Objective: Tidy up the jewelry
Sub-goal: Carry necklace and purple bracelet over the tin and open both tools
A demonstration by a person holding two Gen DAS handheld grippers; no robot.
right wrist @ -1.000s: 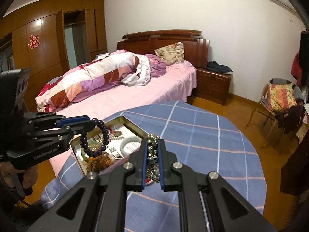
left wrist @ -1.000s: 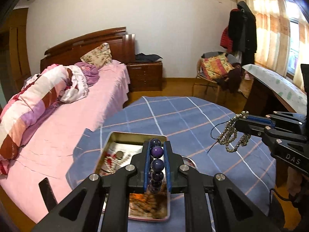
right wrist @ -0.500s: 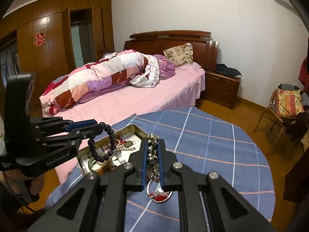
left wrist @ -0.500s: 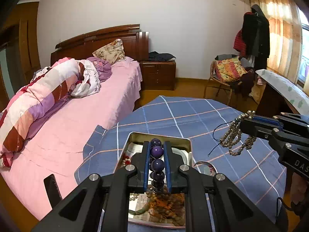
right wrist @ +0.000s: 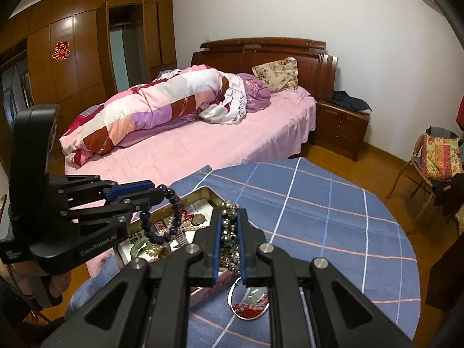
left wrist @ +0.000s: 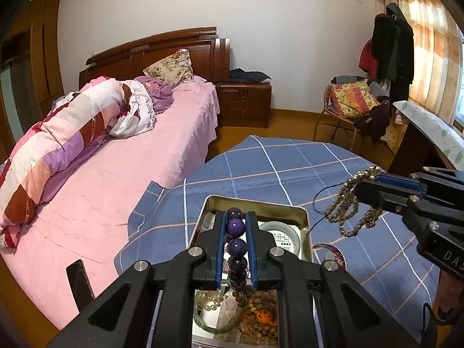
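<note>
The left gripper (left wrist: 235, 232) clamps a purple bead bracelet (left wrist: 235, 226), the right gripper (right wrist: 229, 232) a metallic bead strand (right wrist: 227, 236) — their own fingers hiding much of the tin (left wrist: 301, 217) below.

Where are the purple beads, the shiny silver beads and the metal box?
purple beads (left wrist: 235, 227), left wrist view, on the bright bead between the jaws.
silver beads (right wrist: 227, 239), right wrist view, on a bead between the jaws.
metal box (left wrist: 255, 202), left wrist view, on its far rim.
</note>
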